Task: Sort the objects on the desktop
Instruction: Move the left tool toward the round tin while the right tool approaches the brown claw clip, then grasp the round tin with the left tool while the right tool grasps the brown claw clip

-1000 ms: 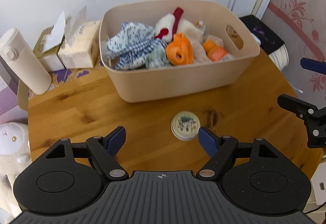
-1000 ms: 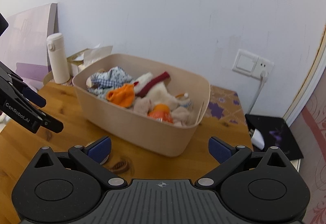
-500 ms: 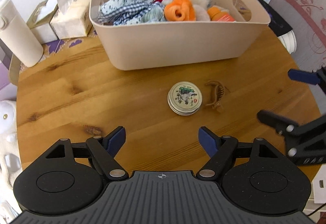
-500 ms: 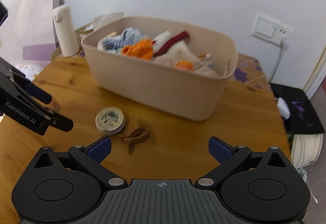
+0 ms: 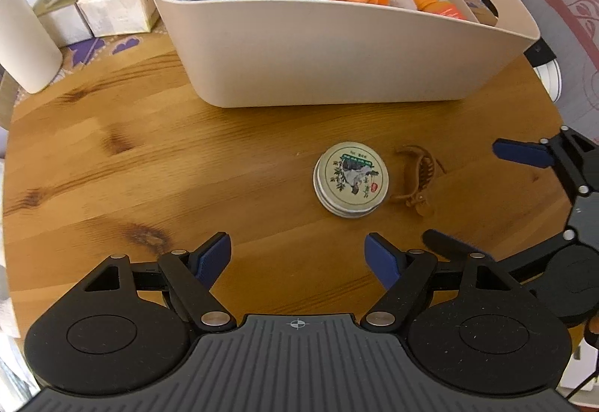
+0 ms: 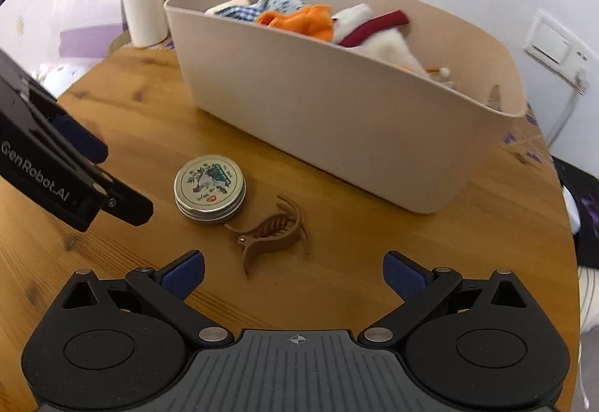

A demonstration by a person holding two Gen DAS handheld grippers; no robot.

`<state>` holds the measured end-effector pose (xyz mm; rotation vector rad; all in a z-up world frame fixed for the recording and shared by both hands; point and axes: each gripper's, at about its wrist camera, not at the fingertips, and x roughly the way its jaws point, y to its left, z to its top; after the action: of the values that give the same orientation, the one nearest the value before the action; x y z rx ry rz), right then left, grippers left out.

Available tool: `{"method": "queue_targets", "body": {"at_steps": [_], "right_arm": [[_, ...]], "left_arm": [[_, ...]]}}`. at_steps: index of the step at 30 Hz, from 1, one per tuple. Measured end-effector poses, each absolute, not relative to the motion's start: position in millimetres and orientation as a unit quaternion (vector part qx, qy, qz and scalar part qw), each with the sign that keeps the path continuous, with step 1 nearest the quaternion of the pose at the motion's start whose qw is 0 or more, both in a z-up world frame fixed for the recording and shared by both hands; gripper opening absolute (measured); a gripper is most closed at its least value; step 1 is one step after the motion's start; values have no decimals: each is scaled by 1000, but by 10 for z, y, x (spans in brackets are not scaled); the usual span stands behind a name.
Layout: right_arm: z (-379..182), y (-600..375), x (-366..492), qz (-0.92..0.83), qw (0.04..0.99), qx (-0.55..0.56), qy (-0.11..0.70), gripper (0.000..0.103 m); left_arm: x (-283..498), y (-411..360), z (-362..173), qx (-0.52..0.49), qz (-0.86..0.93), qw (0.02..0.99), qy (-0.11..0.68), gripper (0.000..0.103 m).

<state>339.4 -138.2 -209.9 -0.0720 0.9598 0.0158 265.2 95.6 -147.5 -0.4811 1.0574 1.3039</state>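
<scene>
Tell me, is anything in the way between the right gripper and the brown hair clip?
Nothing visible blocks it. The right gripper is open, and only bare wooden table lies between its fingers and the brown hair clip. The round tin sits just beside the clip, on its far left, not in the path.

Left gripper [image 5: 297, 258]: jaws spread wide, holding nothing.
Right gripper [image 6: 294, 271]: jaws spread wide, holding nothing.

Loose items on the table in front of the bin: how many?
2. A round tin and, just right of it, a brown hair claw clip, both before the beige bin. Others may be hidden.
</scene>
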Motion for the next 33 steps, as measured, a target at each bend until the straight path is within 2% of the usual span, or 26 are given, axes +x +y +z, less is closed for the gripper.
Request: {"method": "queue_targets", "body": {"at_steps": [9, 21, 27, 30, 33], "right_arm": [[-2259, -1443, 3542, 39, 884, -45, 463, 102], [-2345, -1505, 3601, 58, 885, -41, 460, 95], [-2339, -1539, 3631, 62, 892, -37, 447, 85], [-2335, -1549, 3656, 59, 893, -34, 445, 84], [-2328, -1564, 3675, 57, 894, -33, 442, 76]], "left_arm": [[2757, 1103, -1615, -222, 565, 640, 471, 80], [2888, 1271, -1716, -194, 558, 646, 484, 80], [2951, 1336, -1714, -180, 557, 651, 483, 80], [2982, 1360, -1721, -168, 560, 653, 482, 79], [3032, 1360, -1745, -145, 559, 656, 486, 76]]}}
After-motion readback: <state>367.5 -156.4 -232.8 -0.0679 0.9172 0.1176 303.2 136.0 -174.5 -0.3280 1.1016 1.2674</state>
